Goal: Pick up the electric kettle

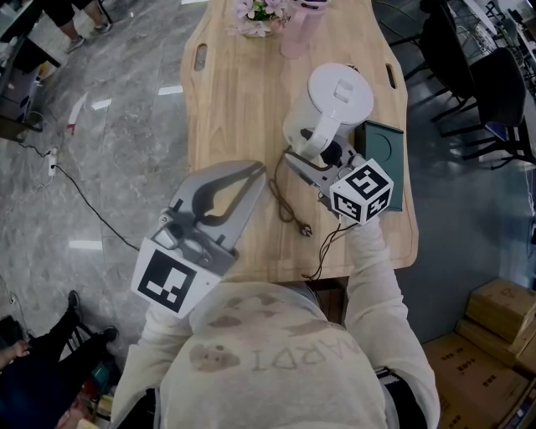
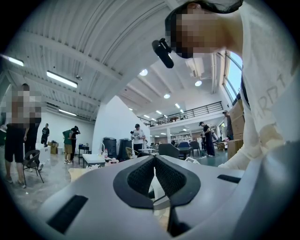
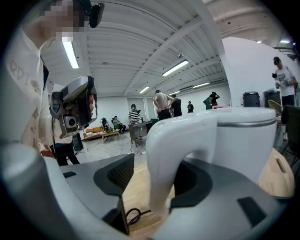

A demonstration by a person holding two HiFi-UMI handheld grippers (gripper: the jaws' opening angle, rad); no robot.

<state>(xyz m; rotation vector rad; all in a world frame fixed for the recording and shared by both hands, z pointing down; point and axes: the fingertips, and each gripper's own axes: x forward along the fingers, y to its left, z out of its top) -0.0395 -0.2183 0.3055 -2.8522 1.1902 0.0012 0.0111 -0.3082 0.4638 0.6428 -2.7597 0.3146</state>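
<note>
Right claw (image 1: 307, 157) straddles kettle (image 1: 337, 100) handle, near right edge of table (image 1: 239, 100).

The table (image 1: 226, 109) in front of you was pale wood with rounded corners and a slot (image 1: 201, 57) cut near each long edge. It stood on a grey, glossy floor (image 1: 117, 142). The white electric kettle (image 1: 335, 105) was over its right half, but you could not tell whether it rested on the wood. A flat dark green pad (image 1: 383, 167) lay just beside it, along the right edge. A dark cord (image 1: 283, 197) snaked toward you across the bare wood and ended in a plug (image 1: 306, 229). At the far end were flowers (image 1: 258, 15) and a pink container (image 1: 298, 35).
</note>
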